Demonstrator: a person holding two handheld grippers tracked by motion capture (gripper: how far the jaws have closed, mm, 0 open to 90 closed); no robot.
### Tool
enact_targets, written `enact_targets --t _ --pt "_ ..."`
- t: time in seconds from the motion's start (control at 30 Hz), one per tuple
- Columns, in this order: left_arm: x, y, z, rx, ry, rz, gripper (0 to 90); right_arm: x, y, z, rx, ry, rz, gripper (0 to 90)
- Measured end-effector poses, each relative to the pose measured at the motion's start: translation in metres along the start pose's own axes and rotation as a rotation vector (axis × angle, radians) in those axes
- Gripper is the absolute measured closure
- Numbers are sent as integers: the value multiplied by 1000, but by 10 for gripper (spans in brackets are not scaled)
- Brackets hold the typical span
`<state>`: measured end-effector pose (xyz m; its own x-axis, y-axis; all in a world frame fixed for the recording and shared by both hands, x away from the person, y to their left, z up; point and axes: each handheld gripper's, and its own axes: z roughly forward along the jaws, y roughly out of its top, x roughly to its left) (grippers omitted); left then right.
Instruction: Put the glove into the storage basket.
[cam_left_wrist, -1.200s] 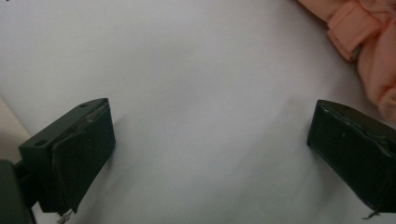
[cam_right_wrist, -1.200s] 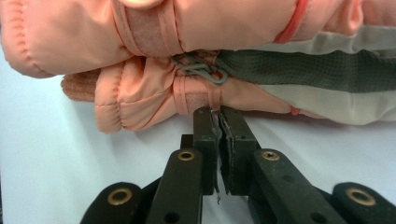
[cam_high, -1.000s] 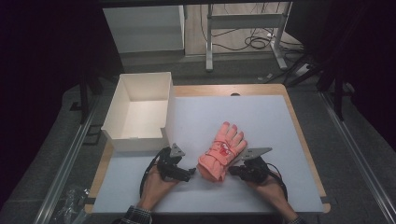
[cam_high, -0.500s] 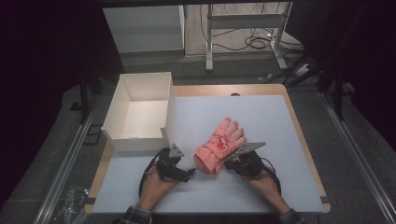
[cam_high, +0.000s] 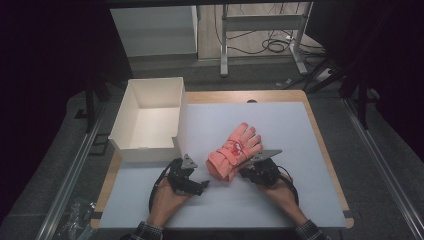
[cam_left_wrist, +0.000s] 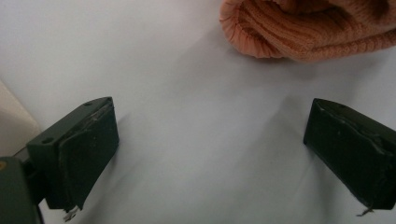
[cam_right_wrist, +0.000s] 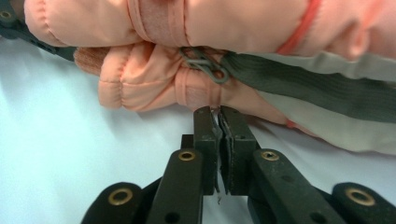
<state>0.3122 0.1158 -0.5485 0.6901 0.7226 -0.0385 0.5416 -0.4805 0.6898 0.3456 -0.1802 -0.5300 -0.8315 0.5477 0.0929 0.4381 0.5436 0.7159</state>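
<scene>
A pair of pink padded gloves (cam_high: 235, 150) lies stacked near the middle of the white table top (cam_high: 285, 120), fingers pointing to the far right. My right gripper (cam_high: 243, 173) is shut, its tips pressed against the gloves' near right edge. In the right gripper view the shut gripper (cam_right_wrist: 219, 115) touches the lower pink glove (cam_right_wrist: 154, 88) beneath a grey strap and metal clip (cam_right_wrist: 205, 63). My left gripper (cam_high: 205, 185) rests on the table just left of the gloves, open; the ribbed knit cuff (cam_left_wrist: 299, 32) lies ahead of the empty gripper (cam_left_wrist: 210, 144).
An open white box (cam_high: 148, 150), empty, stands at the table's left side, close behind my left hand. Beyond the far edge are table legs and cables on the floor. A wooden border (cam_high: 327, 150) frames the white top.
My right gripper has nudged slightly left and forward, and the gloves shifted a little with it. The left gripper has stayed put.
</scene>
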Motion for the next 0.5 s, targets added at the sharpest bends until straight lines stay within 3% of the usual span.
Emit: enact_targets --t 0.2,0.5 --pt "0 0 0 0 1 -1 31 -7 -7 -18 -30 -64 7 776" --pt "1 0 0 -2 -2 5 29 -27 -24 -41 -55 -162 37 510"
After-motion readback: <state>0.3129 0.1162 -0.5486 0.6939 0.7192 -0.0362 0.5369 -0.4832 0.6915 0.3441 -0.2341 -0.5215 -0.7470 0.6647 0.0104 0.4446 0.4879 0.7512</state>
